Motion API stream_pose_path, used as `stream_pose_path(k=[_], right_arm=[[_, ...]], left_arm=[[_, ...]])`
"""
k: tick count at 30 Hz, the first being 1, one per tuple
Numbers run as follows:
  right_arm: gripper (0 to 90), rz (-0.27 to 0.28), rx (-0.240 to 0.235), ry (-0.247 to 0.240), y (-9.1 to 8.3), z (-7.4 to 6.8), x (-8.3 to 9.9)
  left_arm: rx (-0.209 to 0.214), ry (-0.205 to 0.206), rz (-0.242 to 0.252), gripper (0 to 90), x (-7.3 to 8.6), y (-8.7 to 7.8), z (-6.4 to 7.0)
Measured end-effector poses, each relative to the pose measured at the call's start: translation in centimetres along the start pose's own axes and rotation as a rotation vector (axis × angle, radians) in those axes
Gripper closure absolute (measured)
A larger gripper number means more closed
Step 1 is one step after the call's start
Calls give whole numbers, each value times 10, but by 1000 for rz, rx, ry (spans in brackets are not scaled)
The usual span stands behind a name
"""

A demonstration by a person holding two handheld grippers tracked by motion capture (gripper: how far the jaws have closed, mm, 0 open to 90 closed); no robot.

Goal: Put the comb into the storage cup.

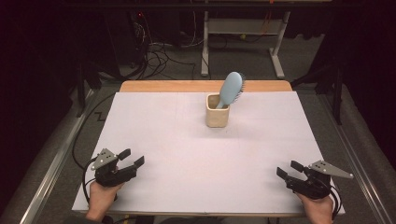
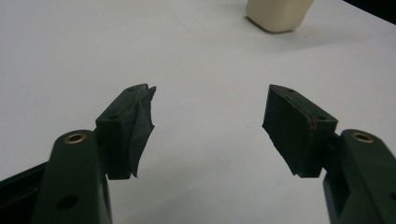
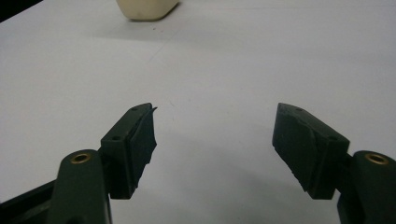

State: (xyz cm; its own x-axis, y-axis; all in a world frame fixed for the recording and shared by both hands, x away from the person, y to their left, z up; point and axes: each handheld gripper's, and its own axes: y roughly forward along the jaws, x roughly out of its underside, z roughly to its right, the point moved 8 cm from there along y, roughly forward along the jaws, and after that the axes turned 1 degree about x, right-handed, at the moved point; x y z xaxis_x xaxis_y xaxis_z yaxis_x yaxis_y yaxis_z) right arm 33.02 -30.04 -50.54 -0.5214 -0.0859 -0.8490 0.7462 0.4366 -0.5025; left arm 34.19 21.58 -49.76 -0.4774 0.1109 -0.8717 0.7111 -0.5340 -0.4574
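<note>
A light blue hairbrush point(image 1: 231, 88) stands handle-down in a cream square cup point(image 1: 217, 111) at the back middle of the white table point(image 1: 187, 140), leaning right. The cup's base shows far off in the left gripper view point(image 2: 279, 15) and in the right gripper view point(image 3: 145, 9). My left gripper point(image 1: 131, 157) rests at the front left, held by a hand, jaws wide apart with nothing between them point(image 2: 210, 126). At the front right my right gripper point(image 1: 289, 169) also stands open and empty point(image 3: 215, 140). Both point toward the table's middle.
The white sheet covers the table, with a strip of wooden edge point(image 1: 205, 86) at the back. Beyond it are a white desk frame point(image 1: 243, 42) and cables point(image 1: 159, 56) on the floor. A metal rail point(image 1: 51, 163) runs along the left side.
</note>
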Motion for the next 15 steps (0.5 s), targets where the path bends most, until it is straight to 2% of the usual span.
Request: stream_pose_path(k=[15], right_arm=[[301, 15, -13, -6, -4, -4, 2]], left_arm=[[1, 2, -1, 335, 0, 0, 1]])
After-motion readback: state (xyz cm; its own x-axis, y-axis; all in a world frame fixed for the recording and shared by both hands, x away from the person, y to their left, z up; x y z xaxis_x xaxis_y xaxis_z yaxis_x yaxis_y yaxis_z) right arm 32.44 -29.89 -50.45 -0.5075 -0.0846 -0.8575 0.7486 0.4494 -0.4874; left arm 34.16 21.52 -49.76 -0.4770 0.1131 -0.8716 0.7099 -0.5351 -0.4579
